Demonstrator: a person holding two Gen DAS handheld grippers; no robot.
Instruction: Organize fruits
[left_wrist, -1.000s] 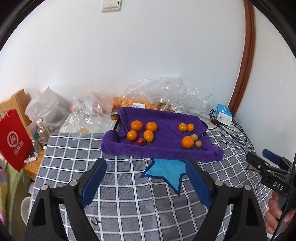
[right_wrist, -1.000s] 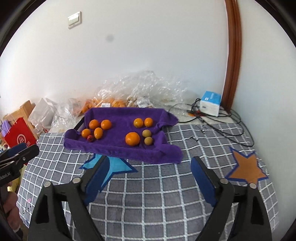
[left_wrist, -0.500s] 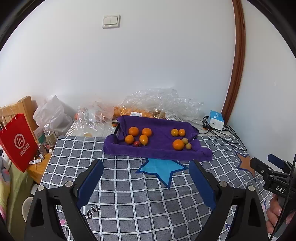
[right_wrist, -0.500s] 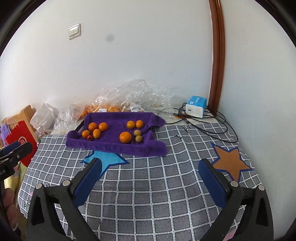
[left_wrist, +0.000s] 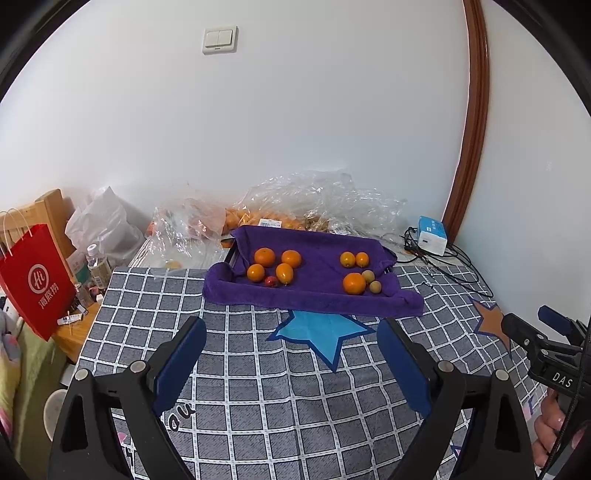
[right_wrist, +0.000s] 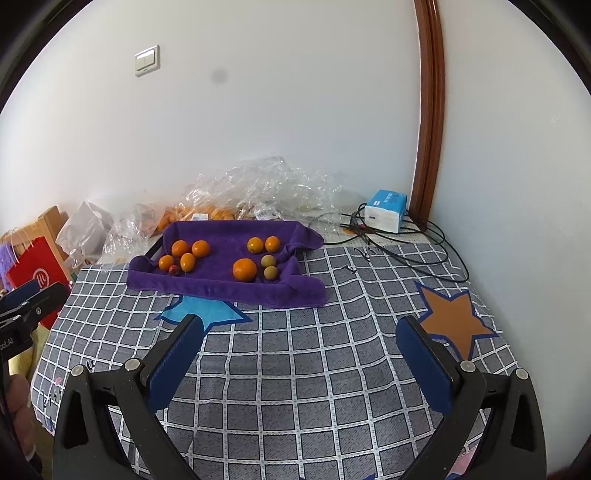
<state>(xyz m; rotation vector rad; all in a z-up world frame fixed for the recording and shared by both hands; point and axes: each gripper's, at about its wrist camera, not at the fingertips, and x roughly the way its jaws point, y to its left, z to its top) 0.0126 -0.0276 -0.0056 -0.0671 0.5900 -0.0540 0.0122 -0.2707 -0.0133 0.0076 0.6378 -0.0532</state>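
Observation:
A tray lined with a purple towel (left_wrist: 317, 273) (right_wrist: 225, 254) sits at the far side of the checked tablecloth. In its left part lie several oranges (left_wrist: 265, 257) (right_wrist: 180, 248) and one small red fruit (left_wrist: 271, 281) (right_wrist: 174, 270). In its right part lie two small oranges (left_wrist: 347, 259) (right_wrist: 255, 244), a bigger orange (left_wrist: 354, 283) (right_wrist: 244, 269) and two small yellow-green fruits (left_wrist: 375, 287) (right_wrist: 270, 272). My left gripper (left_wrist: 291, 338) is open and empty, well short of the tray. My right gripper (right_wrist: 301, 338) is open and empty, also well back.
Crumpled clear plastic bags with more oranges (left_wrist: 306, 206) (right_wrist: 258, 188) lie behind the tray. A white-blue box with cables (left_wrist: 432, 230) (right_wrist: 386, 211) sits at the back right. A red paper bag (left_wrist: 35, 280) and bottles stand off the table's left edge.
Both grippers have pulled back and up from the tray, which now looks smaller and farther. The fruits have not moved. Both stay open.

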